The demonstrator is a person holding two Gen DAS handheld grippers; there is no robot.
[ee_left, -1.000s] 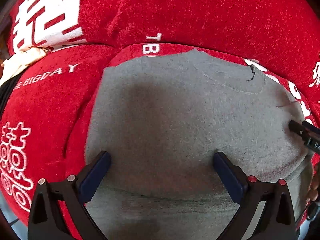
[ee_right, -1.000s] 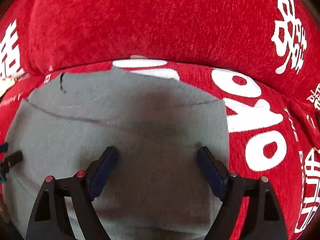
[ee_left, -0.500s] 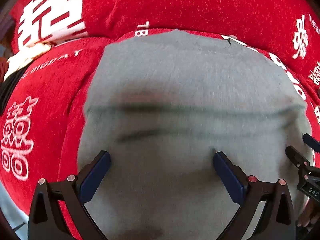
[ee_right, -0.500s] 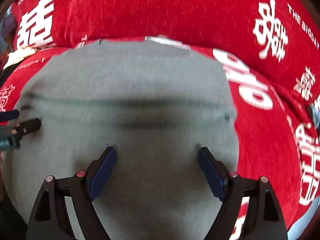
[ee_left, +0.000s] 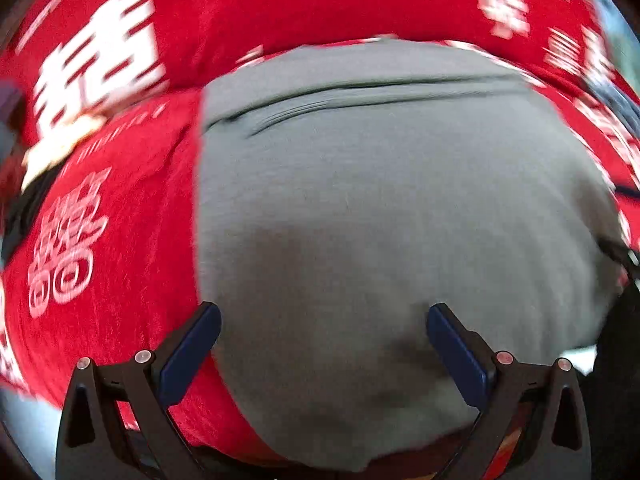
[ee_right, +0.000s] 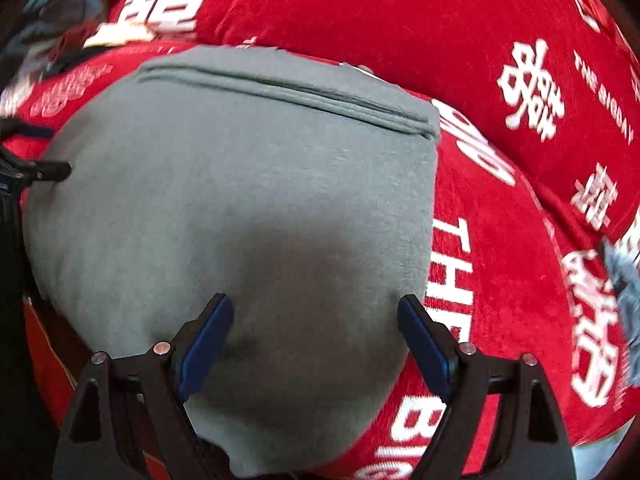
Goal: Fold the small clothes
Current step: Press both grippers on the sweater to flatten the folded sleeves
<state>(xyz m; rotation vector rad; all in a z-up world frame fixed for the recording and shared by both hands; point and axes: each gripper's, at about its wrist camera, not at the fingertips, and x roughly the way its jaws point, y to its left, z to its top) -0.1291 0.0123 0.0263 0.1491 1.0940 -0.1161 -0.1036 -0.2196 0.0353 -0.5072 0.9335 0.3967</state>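
Observation:
A grey garment [ee_left: 380, 208] lies flat on the red cover [ee_left: 120, 248], its far edge doubled over in a stacked fold [ee_right: 304, 96]. My left gripper [ee_left: 322, 344] hovers open over the garment's near left part, blue pads wide apart and nothing between them. My right gripper [ee_right: 316, 340] stands open over the near right part [ee_right: 248, 200], also empty. The left gripper's black tips [ee_right: 44, 168] show at the left edge of the right wrist view. The garment's near hem droops over the front edge.
The red cover with white lettering wraps a thick cushion [ee_right: 400, 20] behind the garment. A heap of dark and cream clothes [ee_right: 68, 12] lies at the far left. A grey scrap [ee_right: 624, 280] sits at the right edge.
Both grippers have pulled back toward the near edge and rolled. The garment's far fold, close a second ago, now lies much farther up in both views. Both stayed open.

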